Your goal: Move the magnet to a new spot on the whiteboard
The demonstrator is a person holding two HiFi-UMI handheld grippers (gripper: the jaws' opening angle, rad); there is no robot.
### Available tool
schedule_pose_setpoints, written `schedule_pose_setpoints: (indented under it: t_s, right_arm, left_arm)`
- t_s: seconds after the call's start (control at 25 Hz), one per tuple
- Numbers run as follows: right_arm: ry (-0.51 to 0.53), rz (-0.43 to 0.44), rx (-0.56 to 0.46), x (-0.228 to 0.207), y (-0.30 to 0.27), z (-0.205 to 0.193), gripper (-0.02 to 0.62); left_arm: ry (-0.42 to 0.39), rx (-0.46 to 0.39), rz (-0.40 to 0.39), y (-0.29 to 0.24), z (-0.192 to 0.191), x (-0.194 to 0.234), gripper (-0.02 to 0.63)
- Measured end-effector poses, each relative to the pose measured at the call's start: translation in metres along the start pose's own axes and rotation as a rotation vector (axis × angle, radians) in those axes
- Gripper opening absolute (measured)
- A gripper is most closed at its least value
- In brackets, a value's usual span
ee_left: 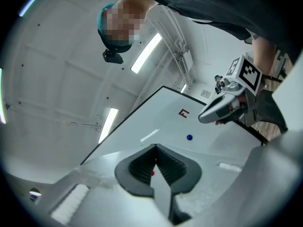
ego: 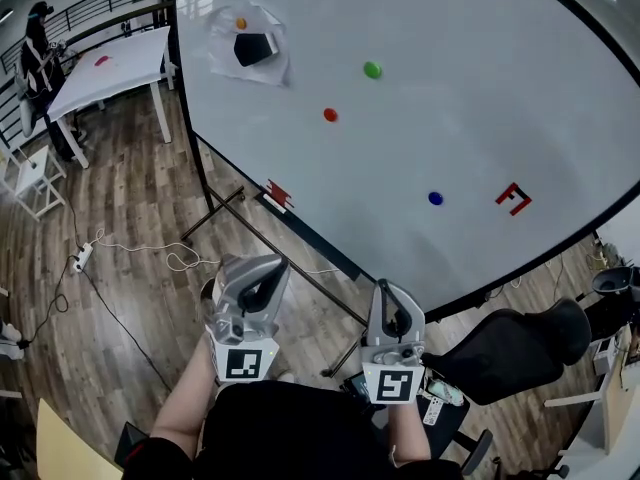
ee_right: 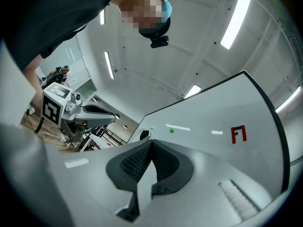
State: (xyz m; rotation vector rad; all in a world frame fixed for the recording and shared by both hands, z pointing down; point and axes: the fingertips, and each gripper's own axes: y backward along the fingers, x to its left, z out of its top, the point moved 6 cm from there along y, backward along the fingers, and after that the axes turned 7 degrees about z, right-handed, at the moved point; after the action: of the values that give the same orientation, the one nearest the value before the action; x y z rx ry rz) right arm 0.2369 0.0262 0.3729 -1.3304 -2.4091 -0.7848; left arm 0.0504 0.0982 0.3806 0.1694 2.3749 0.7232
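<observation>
Both our tools are down low, near our body & well apart from the whiteboard [ego: 480, 88]. The left tool [ee_left: 155, 162] is shut tight w/ nothing in it. The right tool [ee_right: 150, 156] is shut & empty too.

The magnets sit on the board. There is a blue magnet [ego: 435, 198] near us on the right, a red magnet [ego: 330, 115] in the middle, a green magnet [ego: 372, 69] a bit farther & an orange magnet [ego: 240, 23] far left. We can't tell which 1 we are meant to move.

We think the step now is to reach out. To do it well, we should pick 1 magnet & open the tool before we get there. Then we come in straight, pinch its sides, pull it off & set it on a bare spot.
</observation>
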Motion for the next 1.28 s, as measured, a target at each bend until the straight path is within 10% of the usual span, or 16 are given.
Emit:
schedule_pose_setpoints:
  t_s: [1.28]
  right_arm:
    - [0.12, -0.258, 0.155, -0.015, -0.124, -0.056, 0.0]
  left_arm:
    - [0.161, -0.239, -0.174, -0.153, -0.122, 0.054, 0.002]
